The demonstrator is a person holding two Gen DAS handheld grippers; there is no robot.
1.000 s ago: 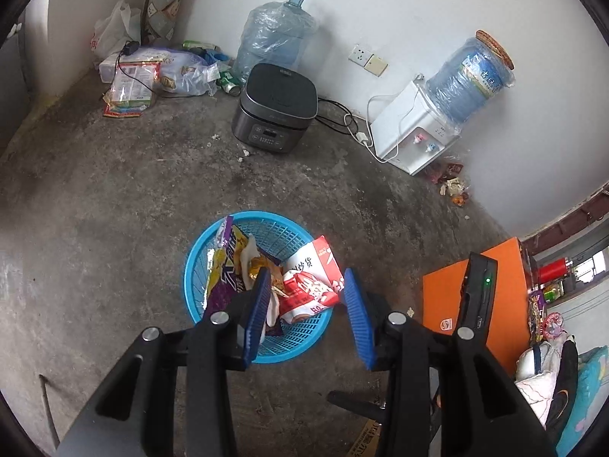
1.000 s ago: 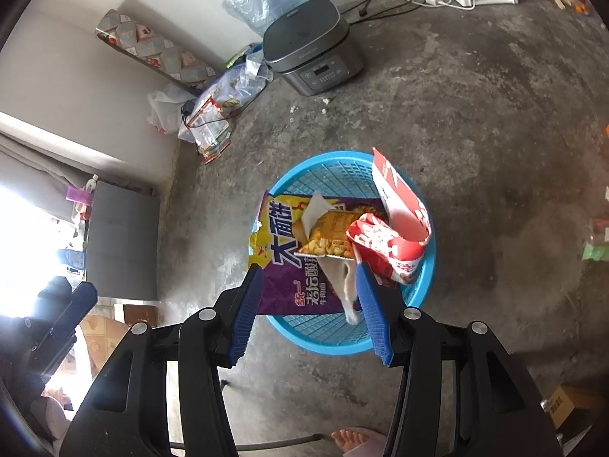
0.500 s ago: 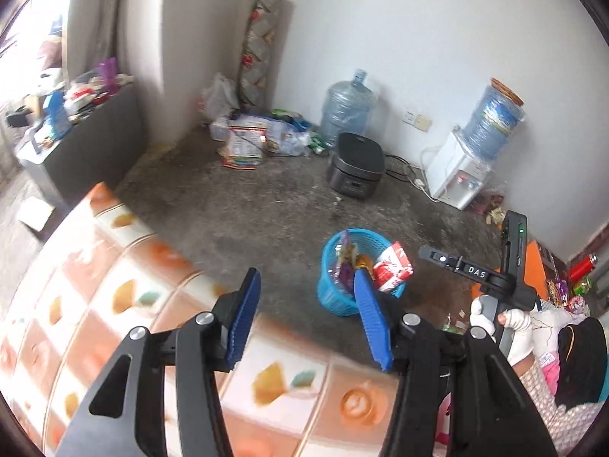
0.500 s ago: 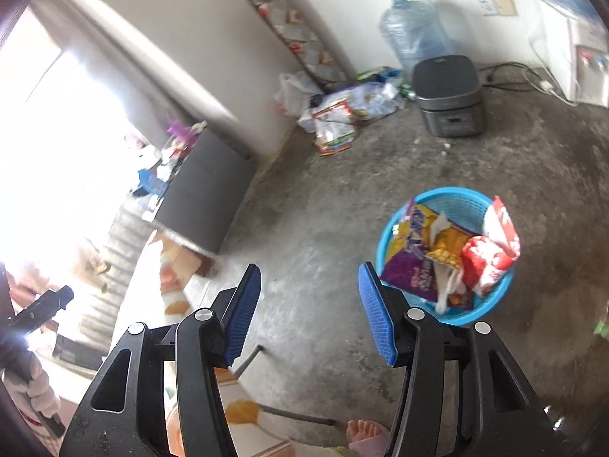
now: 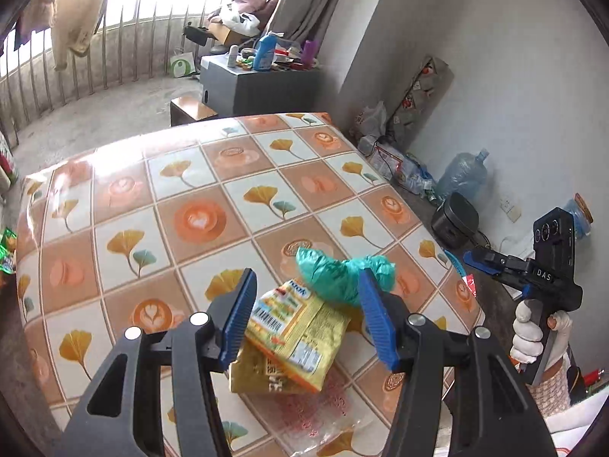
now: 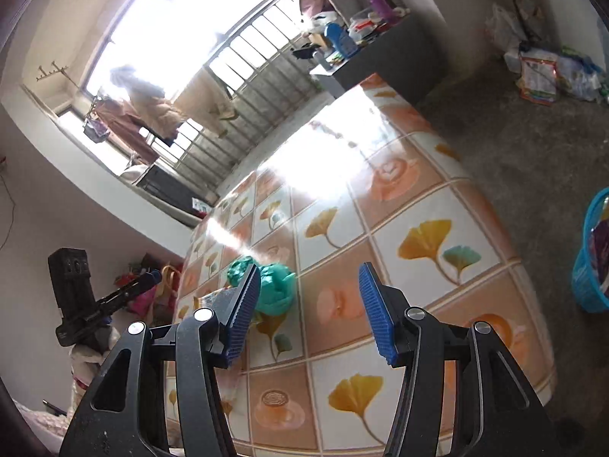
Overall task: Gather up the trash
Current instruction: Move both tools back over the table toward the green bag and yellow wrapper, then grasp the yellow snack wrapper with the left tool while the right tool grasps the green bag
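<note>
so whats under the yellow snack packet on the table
The yellow snack packet lies on a second golden wrapper and a clear crumpled plastic wrapper, all on the tablecloth. Whether anything more lies beneath is covered. The teal bag sits just behind it.

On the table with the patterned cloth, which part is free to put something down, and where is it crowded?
The tiled-pattern tablecloth is bare across its far half, toward the grey cabinet, and on its left side. It is crowded at the near right corner: the crumpled green plastic bag, the yellow snack wrapper and a clear wrapper lie together.
</note>
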